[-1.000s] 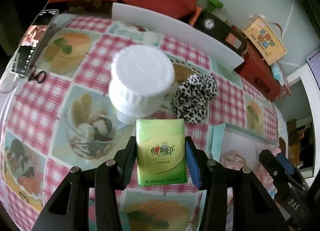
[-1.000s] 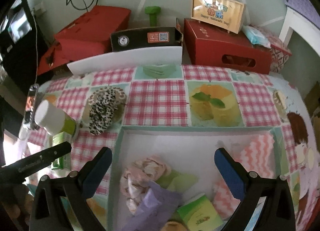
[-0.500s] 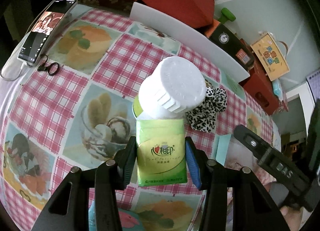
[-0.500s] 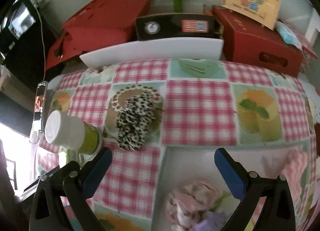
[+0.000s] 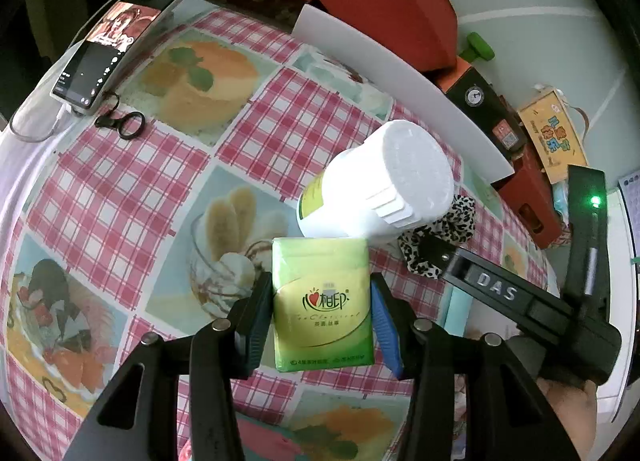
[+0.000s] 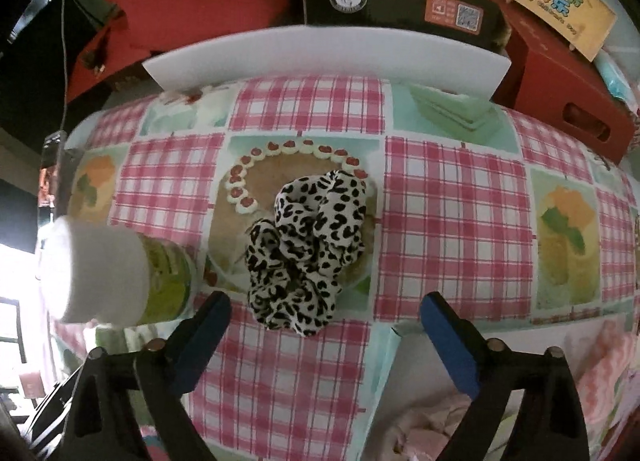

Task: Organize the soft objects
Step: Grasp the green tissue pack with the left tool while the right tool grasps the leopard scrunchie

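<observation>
Left wrist view: a table under a pink-checked dessert-print cloth (image 5: 120,189) fills the frame, with a white-capped green canister (image 5: 380,189) standing near its middle. Just in front of the canister, the left gripper (image 5: 322,311) has its blue-padded jaws clamped on the long sides of a green pocket tissue pack (image 5: 322,301), held clear of the cloth. The pack is plastic-wrapped, printed with a heart logo and Chinese characters; it looks light and squashy, its film likely slick, so a grip across the flat middle seems safest.

From the right wrist view, the right gripper (image 6: 324,321) hangs with jaws wide apart, and between them lies a leopard-print scrunchie (image 6: 312,245), a black-and-cream ruffled fabric ring crumpled on the printed cake panel, just beside the canister (image 6: 108,273). The scrunchie appears very light, limp and easily compressed; pinching the bunched near folds should hold it.

At lower right, the edge of a pale turquoise bin (image 6: 384,373) shows, with pink soft items inside. A smartphone (image 5: 120,41) rests at the table's far left edge.
</observation>
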Motion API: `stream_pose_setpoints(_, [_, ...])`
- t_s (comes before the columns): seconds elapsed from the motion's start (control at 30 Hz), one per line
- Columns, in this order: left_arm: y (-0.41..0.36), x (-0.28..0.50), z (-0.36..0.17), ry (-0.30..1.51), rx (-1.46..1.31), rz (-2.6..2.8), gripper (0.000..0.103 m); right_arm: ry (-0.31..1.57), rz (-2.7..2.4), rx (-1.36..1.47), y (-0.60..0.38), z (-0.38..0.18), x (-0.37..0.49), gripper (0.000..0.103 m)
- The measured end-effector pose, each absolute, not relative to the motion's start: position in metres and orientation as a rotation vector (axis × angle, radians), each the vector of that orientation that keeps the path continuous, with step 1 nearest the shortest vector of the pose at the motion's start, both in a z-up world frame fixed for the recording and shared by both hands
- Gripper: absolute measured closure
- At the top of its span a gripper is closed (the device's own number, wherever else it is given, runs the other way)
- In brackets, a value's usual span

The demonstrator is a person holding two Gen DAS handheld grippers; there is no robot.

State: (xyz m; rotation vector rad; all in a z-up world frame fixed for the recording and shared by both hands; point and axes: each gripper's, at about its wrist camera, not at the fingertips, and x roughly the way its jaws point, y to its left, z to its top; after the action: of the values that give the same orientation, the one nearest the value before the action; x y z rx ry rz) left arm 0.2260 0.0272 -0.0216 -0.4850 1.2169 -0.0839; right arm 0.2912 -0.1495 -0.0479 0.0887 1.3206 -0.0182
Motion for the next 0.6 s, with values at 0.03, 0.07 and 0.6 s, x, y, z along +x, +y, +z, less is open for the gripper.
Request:
stream_pose_setpoints(0.03, [0.028,0.226,-0.022,1.217,-0.487,-0.085,0.055,1.323,-0.019,0.085,-0.148,-0.05,0.293,0.008])
stream_pose_setpoints(0.07, [0.028,0.226,-0.022,1.217,-0.49,-0.086,0.055,1.326,-0.018,0.083,-0.148,-0.05,0.293,0.009])
stream_pose_setpoints(0.6, [0.028,0.23,-0.03,1.235,-0.495,-0.096,0.055,1.338,-0.014,-0.025,-0.109,-0.08,0.315,0.04])
